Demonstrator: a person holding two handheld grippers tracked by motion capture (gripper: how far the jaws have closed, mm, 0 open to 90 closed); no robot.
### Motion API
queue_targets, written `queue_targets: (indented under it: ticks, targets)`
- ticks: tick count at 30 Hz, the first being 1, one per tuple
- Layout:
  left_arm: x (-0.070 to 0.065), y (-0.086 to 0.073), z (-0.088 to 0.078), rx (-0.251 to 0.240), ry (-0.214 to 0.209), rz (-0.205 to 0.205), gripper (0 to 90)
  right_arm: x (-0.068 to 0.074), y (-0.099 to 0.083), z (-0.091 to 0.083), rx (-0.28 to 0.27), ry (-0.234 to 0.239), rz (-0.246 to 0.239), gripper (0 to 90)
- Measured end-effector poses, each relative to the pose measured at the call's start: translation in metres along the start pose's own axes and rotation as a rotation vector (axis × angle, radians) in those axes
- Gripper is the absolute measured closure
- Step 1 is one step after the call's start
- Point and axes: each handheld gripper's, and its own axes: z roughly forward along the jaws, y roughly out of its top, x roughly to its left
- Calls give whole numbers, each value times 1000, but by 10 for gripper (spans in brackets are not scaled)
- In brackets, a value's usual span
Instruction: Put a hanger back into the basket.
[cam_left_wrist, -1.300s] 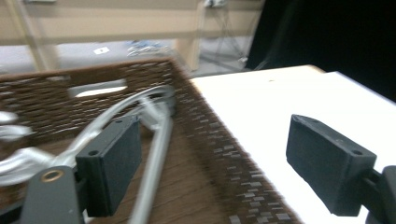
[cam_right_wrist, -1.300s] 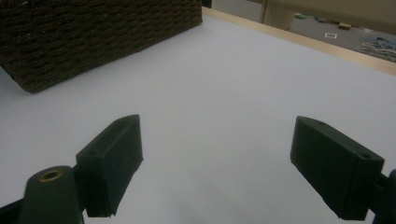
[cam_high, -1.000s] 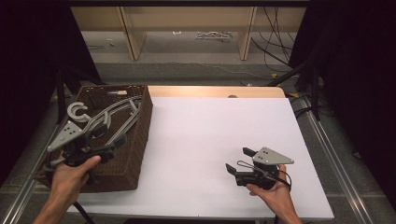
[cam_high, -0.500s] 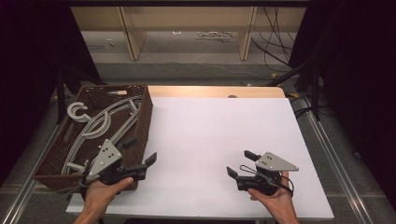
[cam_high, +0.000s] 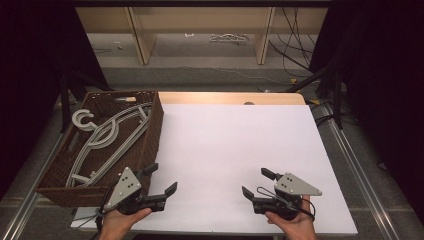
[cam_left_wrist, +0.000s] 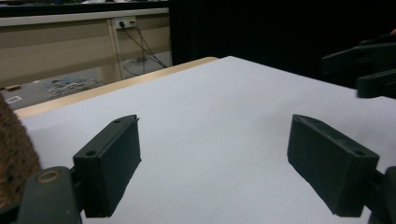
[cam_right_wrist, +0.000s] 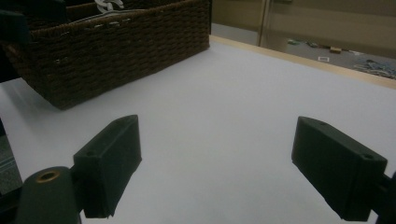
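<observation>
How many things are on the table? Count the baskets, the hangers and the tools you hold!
Brown woven basket: 1
Grey hangers in the basket: at least 2, overlapping, so the exact number is unclear
Tools: 2, the left tool and the right tool, both open and empty
Total: at least 5

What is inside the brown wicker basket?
The basket holds grey clothes hangers, stacked and overlapping. Whatever lies beneath them, or behind its near wall, is hidden.

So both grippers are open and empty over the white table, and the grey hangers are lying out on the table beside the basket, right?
Not quite. The hangers lie inside the brown wicker basket, not beside it, as the high view shows. The rest holds: the left gripper and right gripper are open and empty over the white table.
</observation>
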Motion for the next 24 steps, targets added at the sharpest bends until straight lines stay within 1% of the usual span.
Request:
queue_targets:
  ticks: [2,3,4,5,6,9,10,11,12,13,14,15,16,20,23,24]
  targets:
    - [3,-3,-1,-3,11,-20,172,2,-2,-2,3,6,3,167]
    - [4,-3,-2,-5,14,-26,172,3,-4,-1,-13,12,8,166]
    - [4,-3,-2,-9,16,-15,172,4,-4,-3,4,10,7,166]
    - [5,-3,-2,-15,19,-3,172,5,-5,-4,5,3,1,166]
    - [5,-3,-1,-15,19,2,172,6,-5,-5,12,10,2,166]
    - [4,-4,-1,-17,14,-11,172,8,-6,-5,7,16,-11,164]
    - [4,-4,0,-26,8,-10,172,9,-6,-5,6,9,-16,164]
    - [4,-4,-1,-20,11,-12,172,9,-6,-4,-6,7,-23,164]
    - [4,-3,0,-26,7,-20,172,10,-5,-5,8,15,-15,164]
    - [3,-3,0,-28,6,-24,172,9,-5,-4,-8,8,-26,163]
    - [3,-4,0,-29,5,-19,172,10,-5,-4,-3,8,-20,163]
    - [4,-4,1,-38,-6,-20,172,9,-5,-4,-15,16,-21,163]
    - [3,-4,1,-38,-5,-22,172,9,-5,-4,-9,14,-24,163]
    - [3,-4,0,-39,-5,-37,172,9,-5,-5,-14,13,-20,162]
    - [3,-4,1,-39,-4,-34,172,9,-5,-4,-14,11,-25,162]
    - [3,-4,1,-39,-5,-35,172,10,-5,-3,-28,13,-20,162]
